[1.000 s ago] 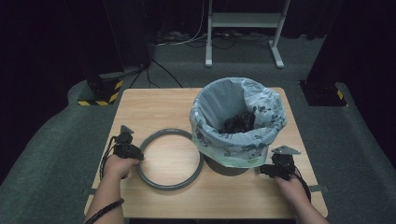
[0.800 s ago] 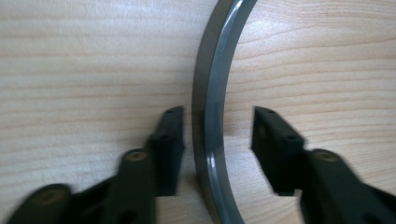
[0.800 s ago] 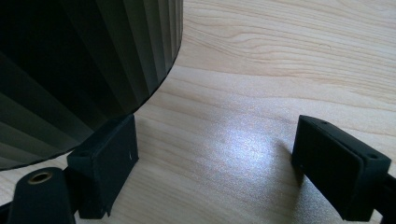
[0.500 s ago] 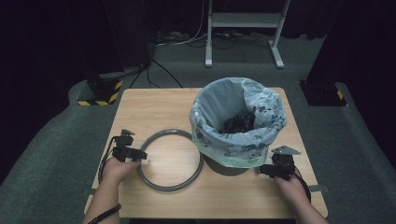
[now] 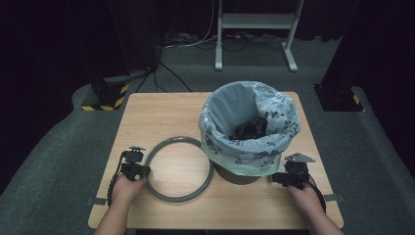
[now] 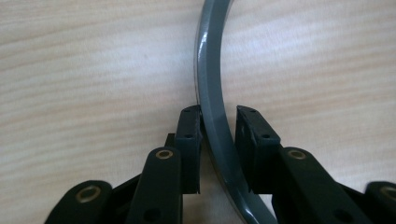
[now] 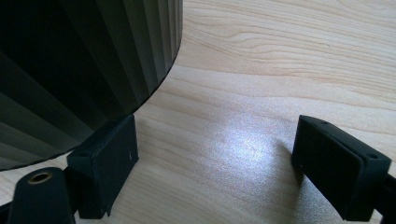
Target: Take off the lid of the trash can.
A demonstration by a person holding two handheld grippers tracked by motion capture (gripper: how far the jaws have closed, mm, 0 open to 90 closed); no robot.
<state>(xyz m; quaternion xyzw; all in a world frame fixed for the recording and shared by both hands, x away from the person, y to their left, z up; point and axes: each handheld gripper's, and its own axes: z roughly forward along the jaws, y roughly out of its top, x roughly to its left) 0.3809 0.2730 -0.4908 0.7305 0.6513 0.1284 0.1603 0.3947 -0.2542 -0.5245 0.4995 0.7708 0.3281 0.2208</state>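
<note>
A grey ring lies flat on the wooden table, left of a dark bin with a pale patterned liner. My left gripper is at the ring's left side. In the left gripper view its jaws have just been closing, and the left gripper now stands shut on the ring's rim. My right gripper rests low at the bin's near right. In the right gripper view the right gripper is wide open over bare wood, its left jaw beside the ribbed bin wall.
Dark scraps lie inside the liner. The table's near edge runs just behind both hands. Beyond the table are a black-and-yellow striped base and a metal stand on grey floor.
The left hand slid along the ring's left side toward the near edge. Its jaws opened, then closed on the rim again. The right hand, ring and bin stayed put.
</note>
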